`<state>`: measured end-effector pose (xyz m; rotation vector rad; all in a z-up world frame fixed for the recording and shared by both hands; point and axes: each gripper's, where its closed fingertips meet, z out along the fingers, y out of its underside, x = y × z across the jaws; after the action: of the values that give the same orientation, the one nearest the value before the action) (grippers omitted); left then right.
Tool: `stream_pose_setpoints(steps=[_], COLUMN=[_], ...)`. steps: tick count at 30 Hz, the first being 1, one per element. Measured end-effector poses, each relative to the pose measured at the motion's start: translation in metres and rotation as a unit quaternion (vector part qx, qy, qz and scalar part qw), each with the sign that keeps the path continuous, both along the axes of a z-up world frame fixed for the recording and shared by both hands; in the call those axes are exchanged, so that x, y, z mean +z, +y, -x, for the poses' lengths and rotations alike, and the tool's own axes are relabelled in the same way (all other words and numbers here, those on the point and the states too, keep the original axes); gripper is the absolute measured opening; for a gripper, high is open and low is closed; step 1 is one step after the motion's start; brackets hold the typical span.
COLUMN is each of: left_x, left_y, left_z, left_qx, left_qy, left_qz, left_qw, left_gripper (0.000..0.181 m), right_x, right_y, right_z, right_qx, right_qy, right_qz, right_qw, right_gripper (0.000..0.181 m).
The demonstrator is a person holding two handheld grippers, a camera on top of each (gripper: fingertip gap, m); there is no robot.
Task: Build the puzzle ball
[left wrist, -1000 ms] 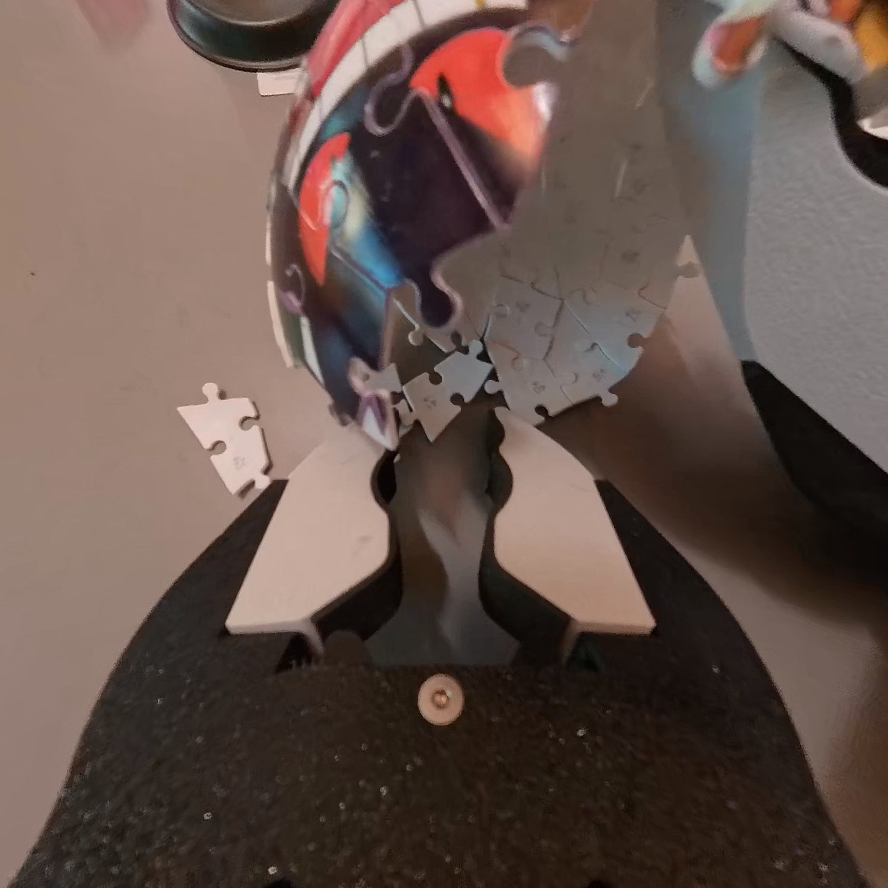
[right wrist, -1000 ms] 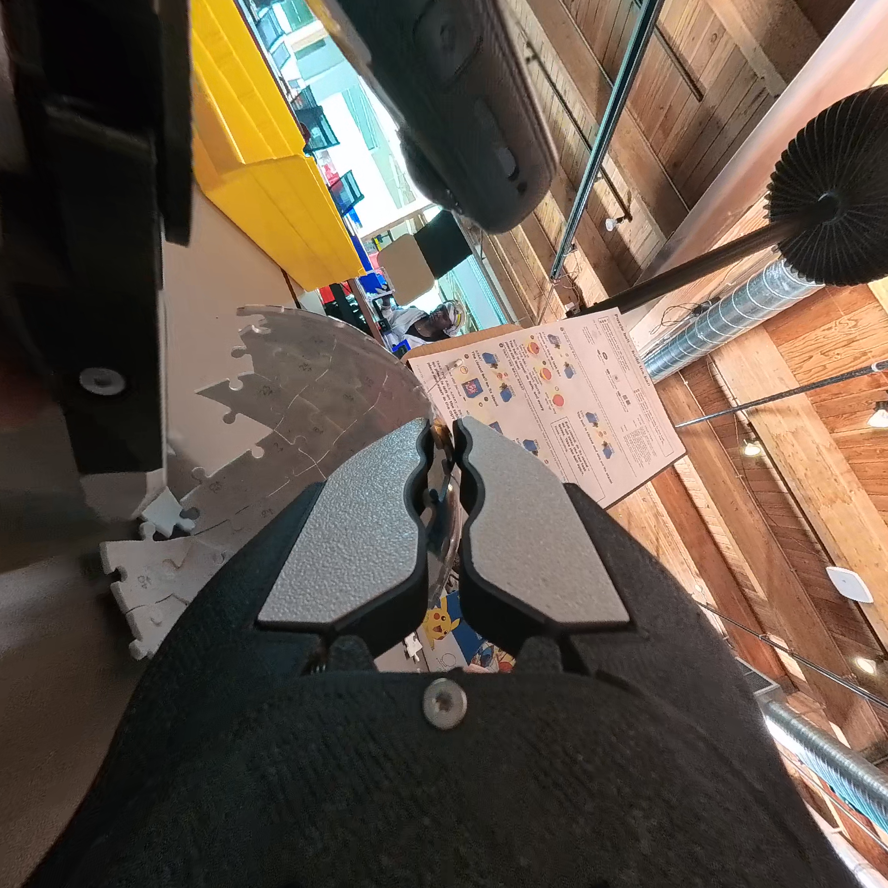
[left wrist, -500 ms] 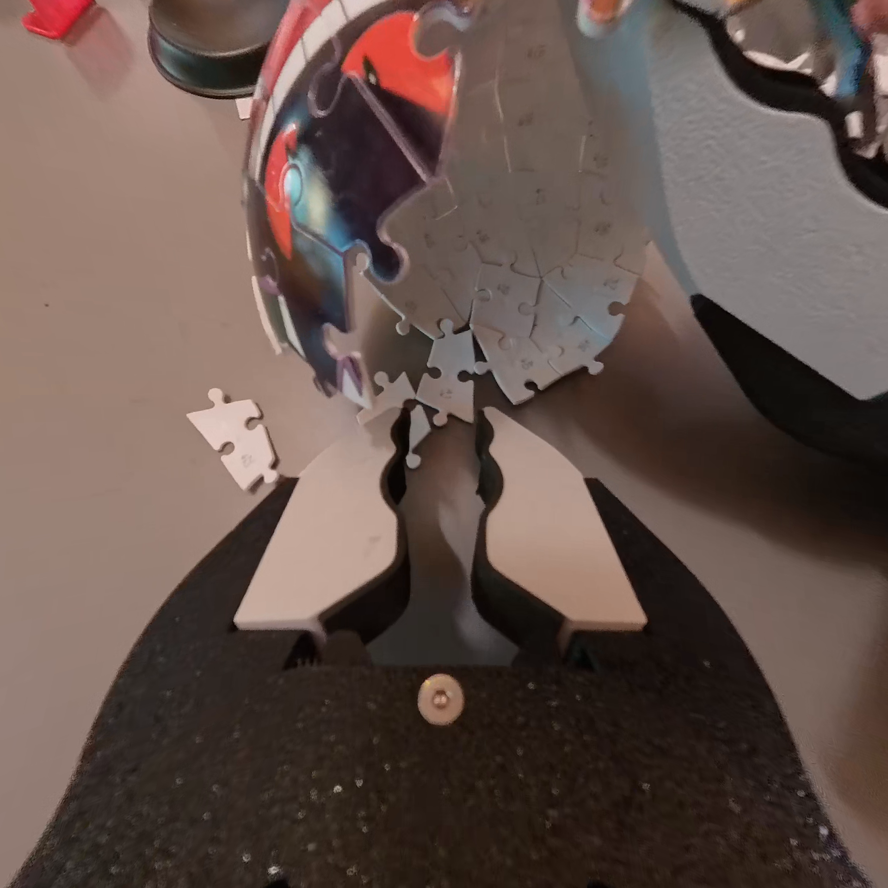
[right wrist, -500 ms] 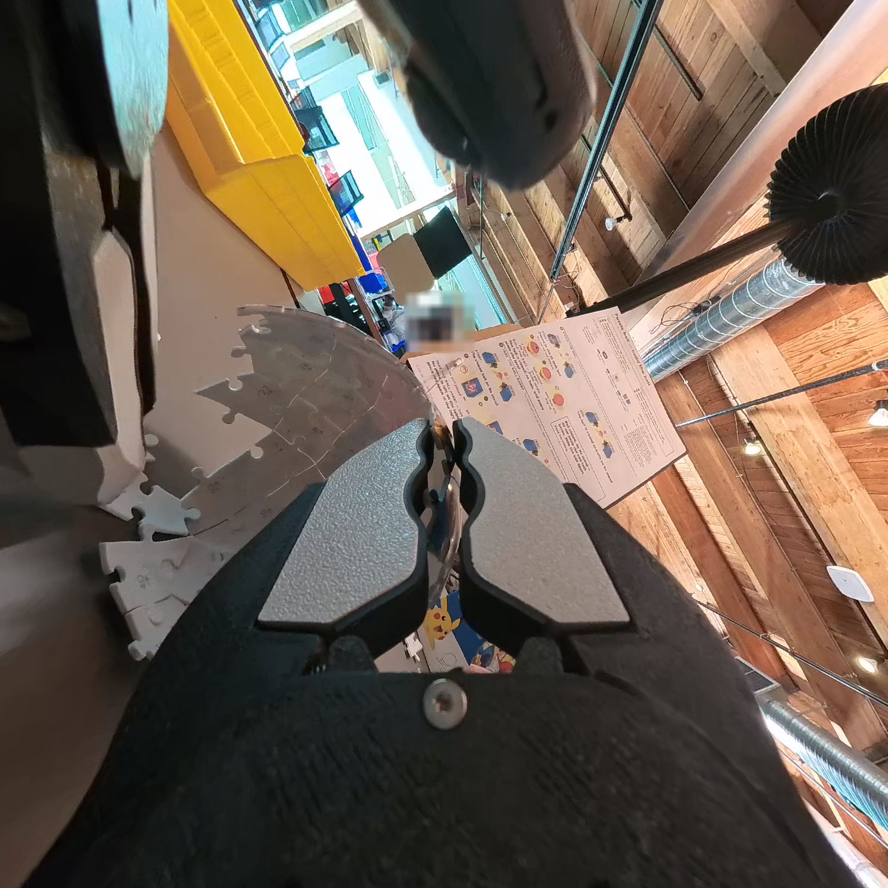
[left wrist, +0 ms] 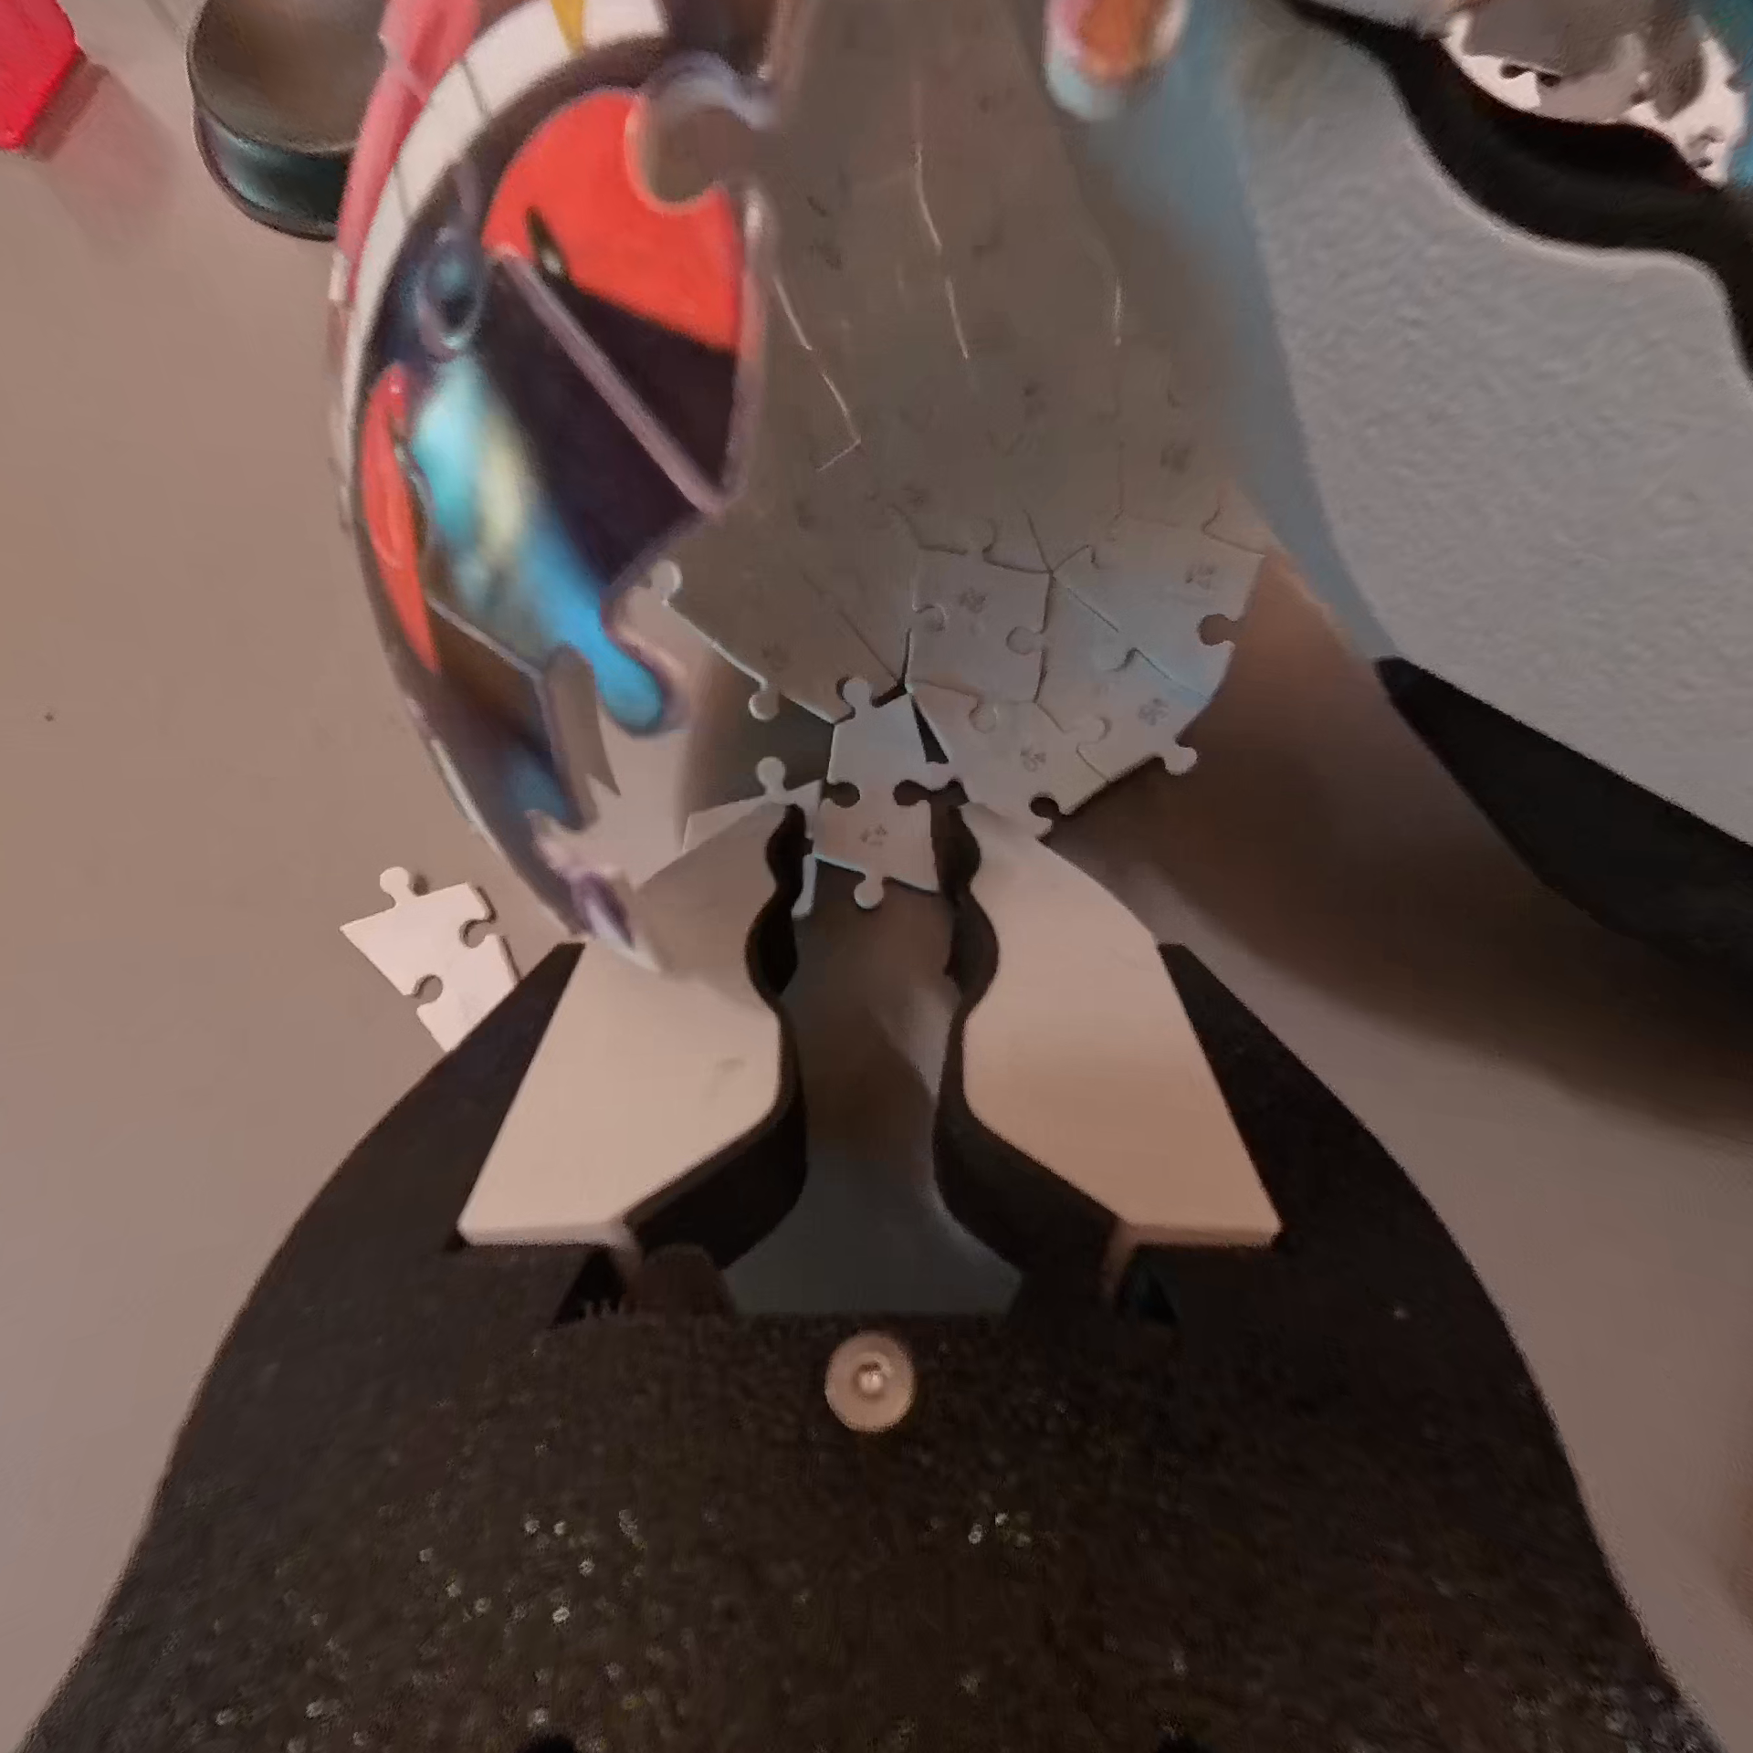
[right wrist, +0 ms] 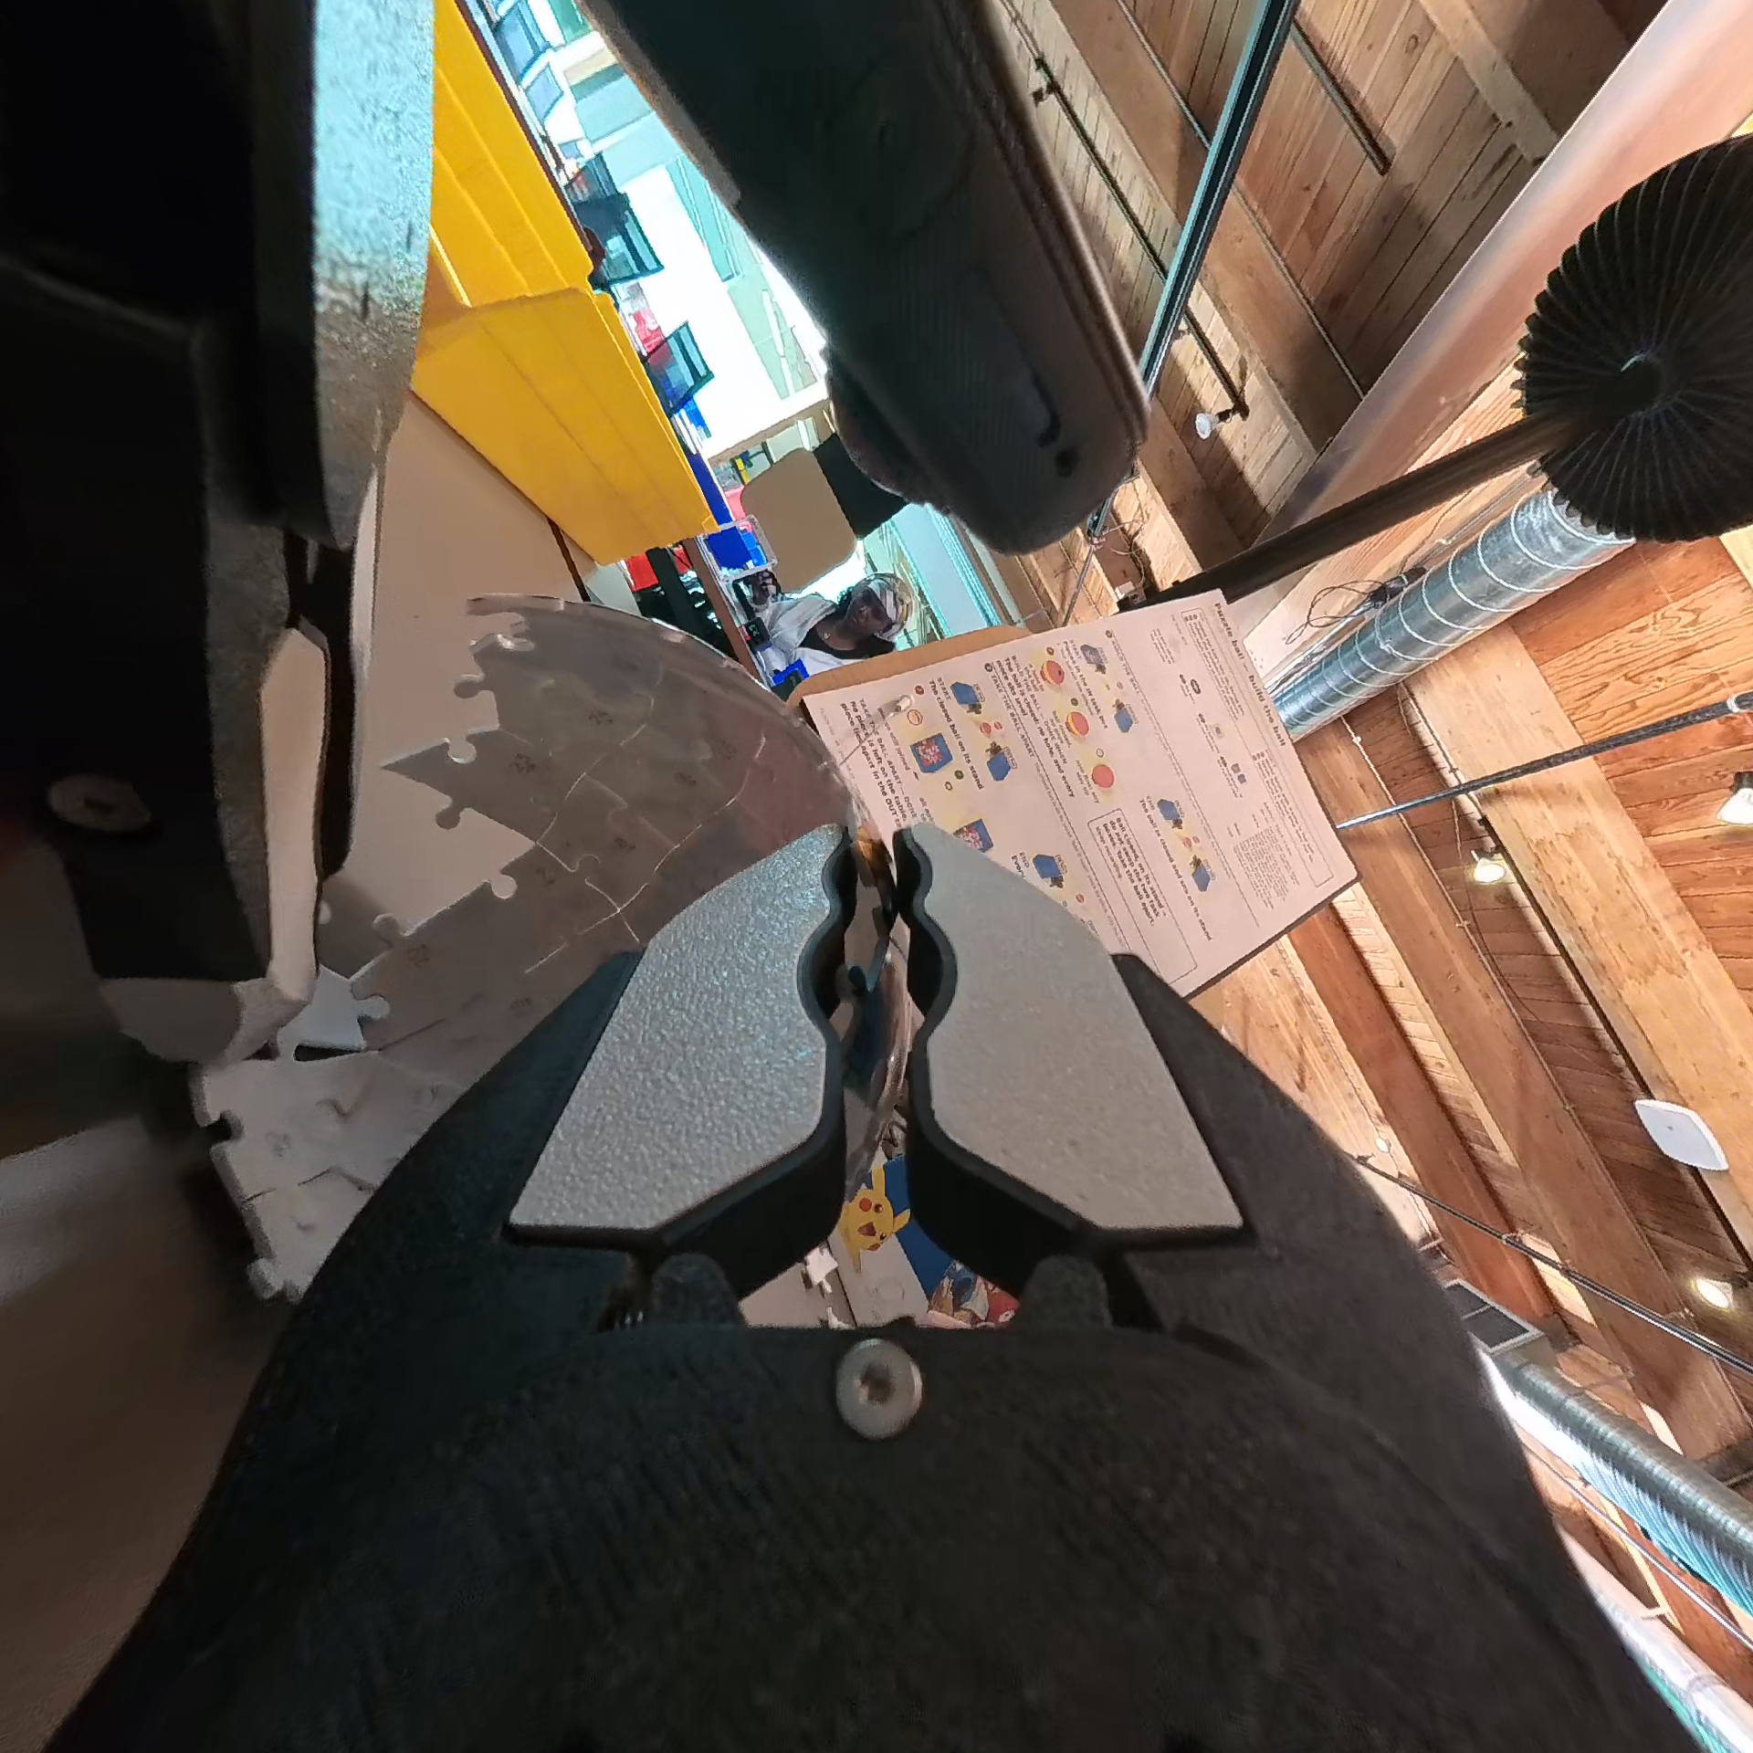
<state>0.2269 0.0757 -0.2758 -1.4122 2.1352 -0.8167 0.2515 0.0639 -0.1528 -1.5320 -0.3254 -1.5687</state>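
The left gripper (left wrist: 868, 854) points forward and down over the beige surface (left wrist: 142, 759), its jaws a little apart with a loose grey puzzle piece (left wrist: 877, 806) between the tips; the blur hides whether they press on it, so I cannot tell if it is held. That piece sits at the lower edge of the puzzle ball (left wrist: 759, 427), a half-built curved shell seen from inside and out: printed red, blue and black on its left outer face, plain grey on the concave inner face. To the left of the jaws a single puzzle piece (left wrist: 436, 949) lies grey side up flat on the surface, just beside the left finger. Farther back stands a dark round stand (left wrist: 256, 161), and a red object (left wrist: 28, 76) shows at the corner.

The right gripper (right wrist: 877, 882) is tipped upward, towards a wooden ceiling (right wrist: 1423, 854). Its jaws are clamped together on the thin rim of the puzzle ball (right wrist: 617, 787), whose grey inner side spreads left of the fingers. The left gripper (right wrist: 190, 664) looms at that shell's far edge. Beyond are yellow bins (right wrist: 531, 379) and a printed instruction sheet (right wrist: 1091, 787).
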Motion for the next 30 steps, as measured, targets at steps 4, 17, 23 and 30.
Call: stream_pose_setpoints(steps=[4,17,23,30], left_x=[0.0,0.004,0.008,0.002], left_y=[-0.002,0.0,-0.001,-0.001], left_z=[0.002,0.002,0.003,0.007], left_qx=[0.003,0.03,0.046,0.028], left_qy=[-0.001,-0.016,-0.024,-0.007], left_qz=[0.0,0.003,0.018,-0.003], left_qw=[1.0,0.999,0.998,1.0], left_gripper=[0.023,0.022,0.024,0.025], right_x=[0.0,0.001,0.001,0.001], right_y=[-0.001,0.001,0.001,0.002], right_z=[0.0,0.001,0.001,0.001], right_qx=[0.0,0.002,0.003,0.005], right_qy=[0.001,-0.001,-0.002,-0.001], right_qz=[-0.001,0.001,0.002,0.002], right_qw=[1.0,1.0,1.0,1.0], right_gripper=[0.007,0.007,0.007,0.007])
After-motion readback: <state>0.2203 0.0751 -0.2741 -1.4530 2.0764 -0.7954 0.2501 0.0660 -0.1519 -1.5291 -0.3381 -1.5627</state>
